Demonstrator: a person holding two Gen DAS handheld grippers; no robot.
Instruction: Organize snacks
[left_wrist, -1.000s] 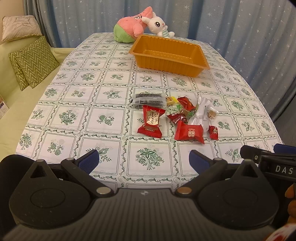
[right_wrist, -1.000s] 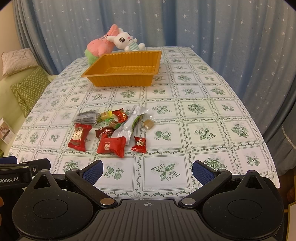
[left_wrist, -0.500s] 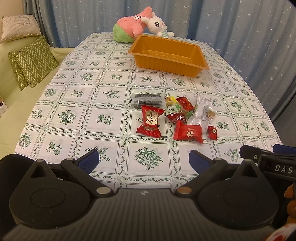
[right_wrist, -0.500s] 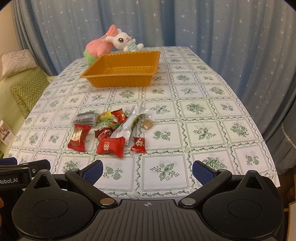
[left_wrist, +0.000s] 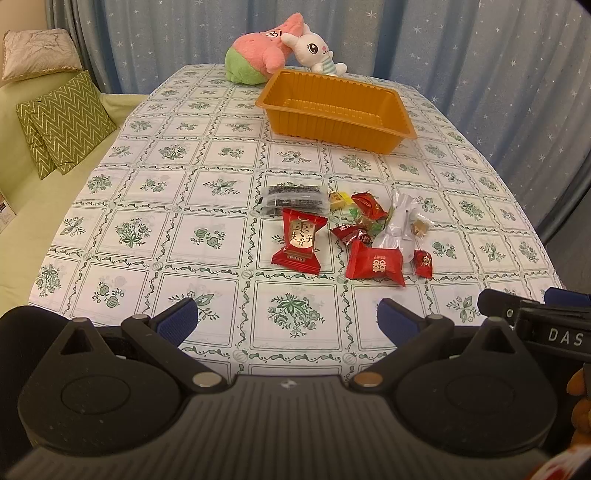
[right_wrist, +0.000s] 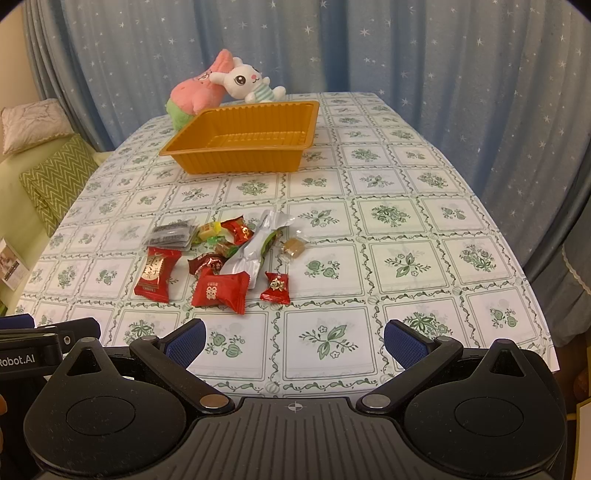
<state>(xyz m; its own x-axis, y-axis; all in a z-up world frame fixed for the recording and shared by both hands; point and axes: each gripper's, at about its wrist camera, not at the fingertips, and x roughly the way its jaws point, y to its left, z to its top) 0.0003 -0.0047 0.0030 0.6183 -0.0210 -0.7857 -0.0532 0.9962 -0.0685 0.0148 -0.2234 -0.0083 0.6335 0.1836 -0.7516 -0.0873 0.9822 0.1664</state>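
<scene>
While both tools hang over the near edge of the table (left_wrist: 155, 236), the left hand-held gripper (left_wrist: 286, 320) has its blue fingers spread wide with nothing between them, and the right hand-held gripper (right_wrist: 293, 339) is likewise wide apart and empty. Neither touches any snack.

Farther back sits an orange tray (left_wrist: 334, 122), with nothing visible inside it. Behind the tray lie a pink plush (left_wrist: 260, 55) and a white bunny (left_wrist: 314, 50), the bunny leaning on the plush.

Between the grippers and the tray, the snacks lie in a loose heap on the table. A tall red packet (left_wrist: 300, 240) is at the left of the heap, with a dark packet (left_wrist: 293, 199) just behind it. A red pillow pack (left_wrist: 376, 263) lies nearest the grippers, a small red candy (left_wrist: 423, 263) just to its right. A silver wrapper (left_wrist: 399, 225) runs through the middle, overlapping several small candies. A brown candy (right_wrist: 291, 248) lies just right of the wrapper.

Blue starred curtains (right_wrist: 406, 48) hang behind the table, and green cushions (left_wrist: 66, 122) rest on a sofa to the left.
</scene>
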